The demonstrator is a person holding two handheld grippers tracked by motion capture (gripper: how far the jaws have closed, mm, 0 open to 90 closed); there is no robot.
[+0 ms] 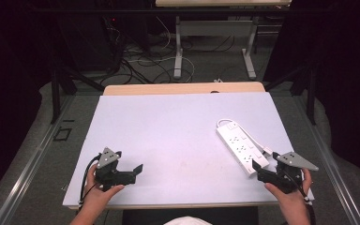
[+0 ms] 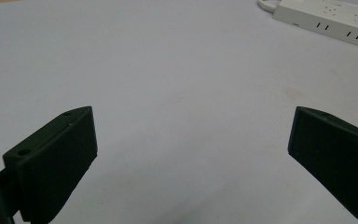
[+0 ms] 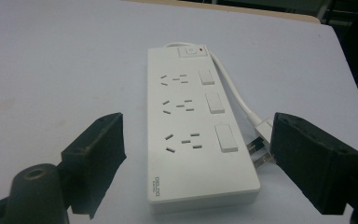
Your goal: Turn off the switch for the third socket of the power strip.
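Table covered by a pale sheet, seen from above, with a person seated at its near edge and a claw tool in each hand. Work looks barely begun: nothing is gripped and nothing is plugged in.

On the right half of the table lies a white power strip, flat, angled with one short end toward the person. Its three sockets are vacant, each with a switch beside it. Its white cord leaves the far end, runs back along the strip's right side, and ends in a plug lying loose on the table just beside the strip's near right corner, prongs bare.

The right claw sits just short of the strip's near end, jaws spread wide and holding nothing, with strip and plug framed between them. The left claw is well apart from the strip, over bare table at the near left, jaws also wide and holding nothing.

Judging by this, every step remains: closing in, grasping the strip or plug, and handling it.
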